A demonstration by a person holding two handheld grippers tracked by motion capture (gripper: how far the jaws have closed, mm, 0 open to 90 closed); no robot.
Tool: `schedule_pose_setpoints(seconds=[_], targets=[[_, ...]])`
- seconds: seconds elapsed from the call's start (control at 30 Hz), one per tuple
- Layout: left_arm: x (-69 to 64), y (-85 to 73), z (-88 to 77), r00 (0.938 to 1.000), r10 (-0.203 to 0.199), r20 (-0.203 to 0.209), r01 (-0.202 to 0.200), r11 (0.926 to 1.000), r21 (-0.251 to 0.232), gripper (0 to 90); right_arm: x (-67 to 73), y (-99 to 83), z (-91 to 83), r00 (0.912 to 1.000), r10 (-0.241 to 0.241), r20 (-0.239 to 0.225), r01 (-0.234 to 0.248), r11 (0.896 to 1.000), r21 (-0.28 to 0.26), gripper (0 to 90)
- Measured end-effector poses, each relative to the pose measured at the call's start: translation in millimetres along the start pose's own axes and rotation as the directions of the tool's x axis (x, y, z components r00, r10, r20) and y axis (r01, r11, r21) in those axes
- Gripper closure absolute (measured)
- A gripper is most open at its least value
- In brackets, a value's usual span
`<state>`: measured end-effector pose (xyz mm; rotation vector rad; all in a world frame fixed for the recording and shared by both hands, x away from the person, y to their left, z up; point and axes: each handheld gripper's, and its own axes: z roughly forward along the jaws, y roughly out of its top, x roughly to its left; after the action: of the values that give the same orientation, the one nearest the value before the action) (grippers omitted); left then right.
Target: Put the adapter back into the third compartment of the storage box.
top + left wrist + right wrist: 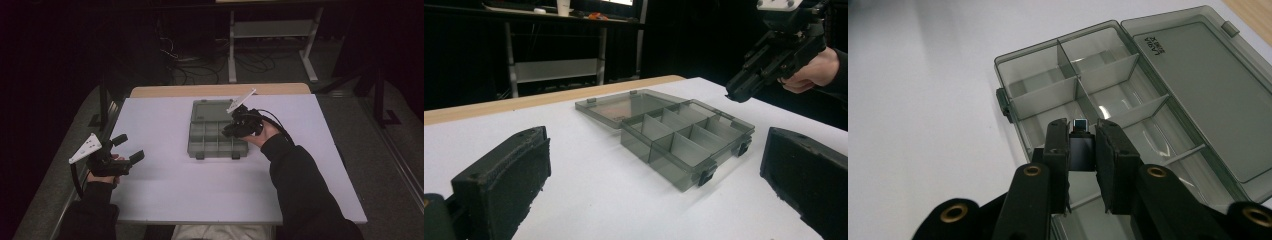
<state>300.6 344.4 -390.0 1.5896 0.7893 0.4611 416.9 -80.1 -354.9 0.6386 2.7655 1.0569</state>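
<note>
A smoky grey compartment box (190, 148) lies open in the middle of the white table, its lid (210, 110) folded flat toward the far side. The dividers inside mark off several bare compartments (1040, 82). My right gripper (227, 132) hovers over the box's right half, shut on a small black plug-like piece with a metal tip (1081, 146). In the left gripper view the right gripper (736, 93) hangs above the box (674, 172). My left gripper (128, 148) rests near the table's left edge, open, with nothing between its jaws (656, 185).
The white tabletop (175, 190) sits on a wooden board whose far edge (220, 90) shows behind it. Beyond the table stand a metal shelf frame (272, 30) and loose cables (200, 65) on the dark floor.
</note>
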Motion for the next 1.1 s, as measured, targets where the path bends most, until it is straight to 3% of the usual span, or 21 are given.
schedule_pose_setpoints(seconds=[0.47, 1.1], targets=[[0.1, -0.2, -0.9, 1.0000, -0.003, 0.000, 0.003, 1.0000, -0.004, 0.0, -8.3, 11.1, 9.3, 0.9999, -0.009, 0.011, 0.009, 0.999, 0.036, 74.8], [0.1, -0.2, -0.9, 1.0000, -0.006, 0.001, 0.006, 1.0000, -0.007, 0.0, -32.7, 16.9, 26.0, 0.9974, 0.042, 0.059, -0.047, 0.996, 0.077, 74.9]])
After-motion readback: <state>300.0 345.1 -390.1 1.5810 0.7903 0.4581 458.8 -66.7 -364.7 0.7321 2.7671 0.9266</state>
